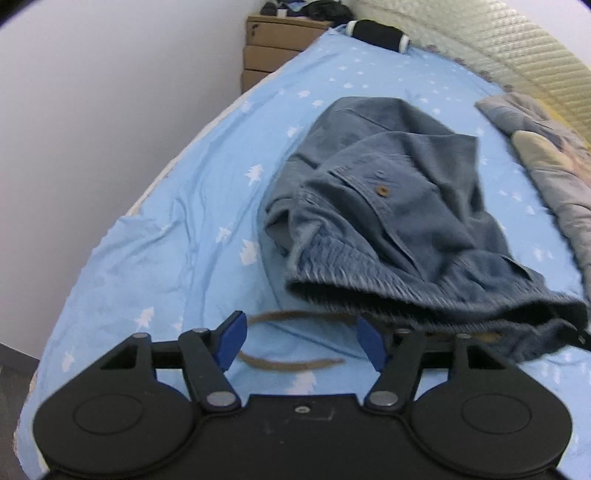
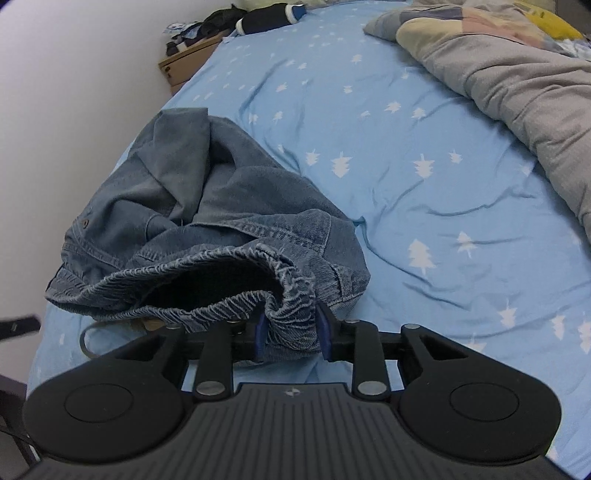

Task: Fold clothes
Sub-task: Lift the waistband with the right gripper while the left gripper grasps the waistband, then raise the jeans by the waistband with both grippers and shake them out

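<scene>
Crumpled blue denim shorts (image 1: 391, 206) with an elastic waistband and a brown button lie on a light blue bed sheet (image 1: 177, 229). A brown drawstring (image 1: 291, 363) trails from the waistband onto the sheet. My left gripper (image 1: 301, 341) is open and empty, just in front of the waistband, with the drawstring between its blue fingers. My right gripper (image 2: 291, 336) is shut on the right end of the shorts' waistband (image 2: 291, 314) and lifts it slightly off the sheet. The shorts (image 2: 207, 206) bunch up to the left in the right wrist view.
A grey and patterned quilt (image 2: 517, 85) lies along the right side of the bed. A black rolled item (image 1: 380, 33) sits at the bed's far end. Cardboard boxes (image 1: 273, 51) stand past the bed by the white wall (image 1: 92, 92). The bed's left edge is near.
</scene>
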Motion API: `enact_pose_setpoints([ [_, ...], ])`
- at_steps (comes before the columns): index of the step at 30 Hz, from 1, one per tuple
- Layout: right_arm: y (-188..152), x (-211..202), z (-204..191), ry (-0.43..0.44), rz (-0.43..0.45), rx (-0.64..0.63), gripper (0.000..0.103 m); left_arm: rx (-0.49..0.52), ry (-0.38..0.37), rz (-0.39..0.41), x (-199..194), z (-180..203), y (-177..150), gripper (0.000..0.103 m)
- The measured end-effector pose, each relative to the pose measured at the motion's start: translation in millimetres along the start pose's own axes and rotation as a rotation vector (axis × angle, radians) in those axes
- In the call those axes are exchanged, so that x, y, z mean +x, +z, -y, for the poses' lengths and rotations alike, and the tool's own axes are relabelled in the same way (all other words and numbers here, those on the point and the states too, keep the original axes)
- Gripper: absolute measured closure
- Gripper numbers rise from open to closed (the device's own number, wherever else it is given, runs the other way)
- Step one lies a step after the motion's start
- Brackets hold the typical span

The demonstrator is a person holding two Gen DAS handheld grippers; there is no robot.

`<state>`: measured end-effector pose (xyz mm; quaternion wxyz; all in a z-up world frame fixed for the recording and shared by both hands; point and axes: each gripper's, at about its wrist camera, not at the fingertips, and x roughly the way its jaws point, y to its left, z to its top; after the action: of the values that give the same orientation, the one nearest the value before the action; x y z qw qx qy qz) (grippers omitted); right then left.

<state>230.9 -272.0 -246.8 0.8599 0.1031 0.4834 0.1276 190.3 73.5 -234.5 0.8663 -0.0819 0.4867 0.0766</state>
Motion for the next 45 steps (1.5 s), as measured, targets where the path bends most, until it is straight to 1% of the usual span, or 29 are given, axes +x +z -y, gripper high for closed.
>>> enact_pose_setpoints([
  [2, 0.3, 2.1, -1.8, -0.006, 0.013, -0.021, 0.074, 0.021, 0.002, 0.004, 12.7, -0.3, 4.7, 0.045],
  [3, 0.2, 3.2, -2.1, -0.012, 0.021, -0.03, 0.073, 0.032, 0.002, 0.003, 18.4, -0.1, 6.0, 0.048],
  [6, 3.0, 6.4, -8.9, -0.03, 0.035, -0.026, 0.07, 0.048, -0.007, 0.008, 35.7, -1.5, 8.2, 0.05],
  [9, 3.4, 8.4, -20.5, -0.061, 0.066, -0.075, 0.067, 0.044, -0.044, 0.024, 51.7, -4.9, 8.8, 0.059],
  [11, 4.5, 11.5, -31.2, -0.105, 0.074, -0.135, 0.065, 0.037, -0.057, 0.045, 57.7, -5.5, 10.9, 0.062],
  [13, 6.7, 14.8, -36.4, -0.145, 0.074, -0.165, 0.065, 0.021, -0.067, 0.063, 59.8, -5.7, 14.7, 0.071],
  [14, 8.4, 16.3, -38.2, -0.166, 0.073, -0.17, 0.065, 0.016, -0.073, 0.069, 58.9, -5.3, 16.9, 0.072],
  [15, 10.8, 16.8, -36.5, -0.169, 0.066, -0.136, 0.069, 0.013, -0.08, 0.073, 57.1, -4.7, 19.3, 0.073],
  [16, 13.1, 17.1, -34.7, -0.171, 0.058, -0.101, 0.073, 0.011, -0.08, 0.078, 54.7, -4.2, 21.2, 0.079],
  [17, 15.1, 15.6, -33.8, -0.175, 0.053, -0.072, 0.074, 0.002, -0.082, 0.088, 50.5, -5.3, 23.0, 0.084],
  [18, 16.3, 12.6, -34.8, -0.182, 0.057, -0.065, 0.076, -0.011, -0.087, 0.1, 45.5, -7.1, 24.9, 0.092],
  [21, 20.9, -6.0, -44.8, -0.196, 0.093, -0.091, 0.077, -0.105, -0.135, 0.116, 27.8, -19.5, 30.0, 0.095],
  [25, 24.5, -34.3, -50.9, -0.191, 0.125, -0.134, 0.08, -0.145, -0.186, 0.153, -7.4, -23.4, 24.0, 0.096],
  [29, 28.2, -57.6, -42.0, -0.171, 0.15, -0.145, 0.081, -0.157, -0.211, 0.189, -51.4, -14.9, 2.7, 0.097],
  [32, 29.9, -75.6, -27.7, -0.14, 0.173, -0.17, 0.081, -0.182, -0.227, 0.211, -89.3, -1.3, -22.2, 0.097],
  [34, 30.9, -87.5, -14.1, -0.112, 0.191, -0.201, 0.082, -0.167, -0.227, 0.233, -113.4, 13.9, -40.7, 0.097],
  [37, 35.3, -103.9, 10.0, -0.057, 0.21, -0.252, 0.082, -0.115, -0.21, 0.248, -144.1, 44.7, -70.2, 0.097],
  [41, 43.3, -119.9, 51.8, 0.037, 0.222, -0.339, 0.082, -0.131, -0.181, 0.243, -178.7, 99.8, -117.4, 0.097],
  [43, 48.6, -124.3, 74.3, 0.075, 0.216, -0.388, 0.083, -0.15, -0.167, 0.234, -191.0, 132.8, -142.2, 0.096],
  [45, 54.9, -128.5, 97.9, 0.1, 0.204, -0.439, 0.083, -0.167, -0.163, 0.209, -197.7, 167.1, -162.8, 0.096],
])
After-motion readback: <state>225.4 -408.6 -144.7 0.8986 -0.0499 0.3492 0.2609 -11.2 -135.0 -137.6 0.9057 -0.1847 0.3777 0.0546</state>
